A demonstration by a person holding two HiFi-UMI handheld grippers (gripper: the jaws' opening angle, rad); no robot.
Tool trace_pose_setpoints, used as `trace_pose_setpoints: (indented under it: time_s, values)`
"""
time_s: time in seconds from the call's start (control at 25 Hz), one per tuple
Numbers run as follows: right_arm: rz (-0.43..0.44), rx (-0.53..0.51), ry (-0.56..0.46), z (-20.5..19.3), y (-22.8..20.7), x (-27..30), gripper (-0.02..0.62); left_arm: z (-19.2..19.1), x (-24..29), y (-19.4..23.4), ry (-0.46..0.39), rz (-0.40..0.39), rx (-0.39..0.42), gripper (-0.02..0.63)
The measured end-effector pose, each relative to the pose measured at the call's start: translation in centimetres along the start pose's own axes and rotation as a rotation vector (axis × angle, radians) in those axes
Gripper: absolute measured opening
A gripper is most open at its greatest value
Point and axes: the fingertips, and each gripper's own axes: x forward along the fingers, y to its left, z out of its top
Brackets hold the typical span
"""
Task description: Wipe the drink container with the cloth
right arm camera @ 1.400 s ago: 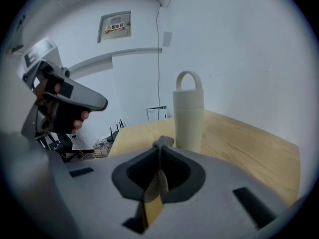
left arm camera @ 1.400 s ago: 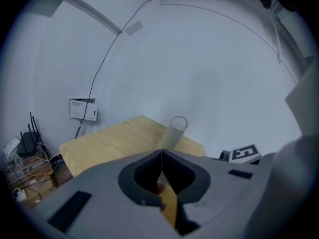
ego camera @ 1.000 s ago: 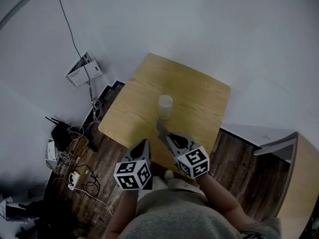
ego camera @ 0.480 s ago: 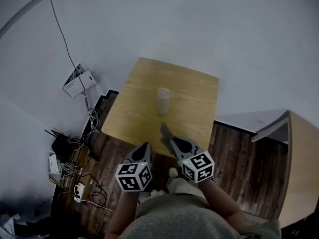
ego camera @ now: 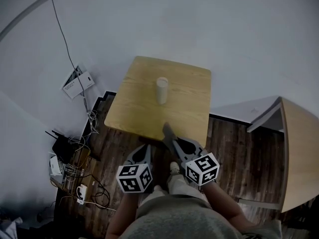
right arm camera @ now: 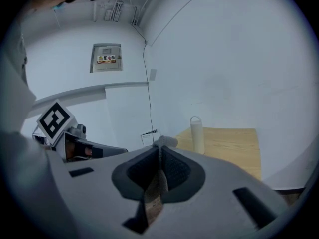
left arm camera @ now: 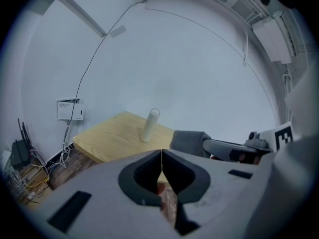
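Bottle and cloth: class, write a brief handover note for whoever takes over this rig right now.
Left claw: shut, empty, held short of the table.
Right claw: shut on the cloth, by the table's near edge.
Bottle: upright around mid-table, nothing touching it.
Done: cloth is in the grip.
Left: bring the cloth to the bottle and wipe it; the free claw could probably steady it.
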Motion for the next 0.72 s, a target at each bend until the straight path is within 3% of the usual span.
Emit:
trace_pose_setpoints:
  time_s: [0.32,0.72]
  values:
    - [0.001,-0.023,-0.019,-0.8,3.5,-2.6,0.012,-2.0,-3.4,-0.5,-0.008,-0.012,0.007,0.003]
    - [-0.004,-0.042,-0.045,-0.5,4.9,-3.3,0.011,-2.1,-4.6,-0.4,-0.019,-0.013,0.016,0.003]
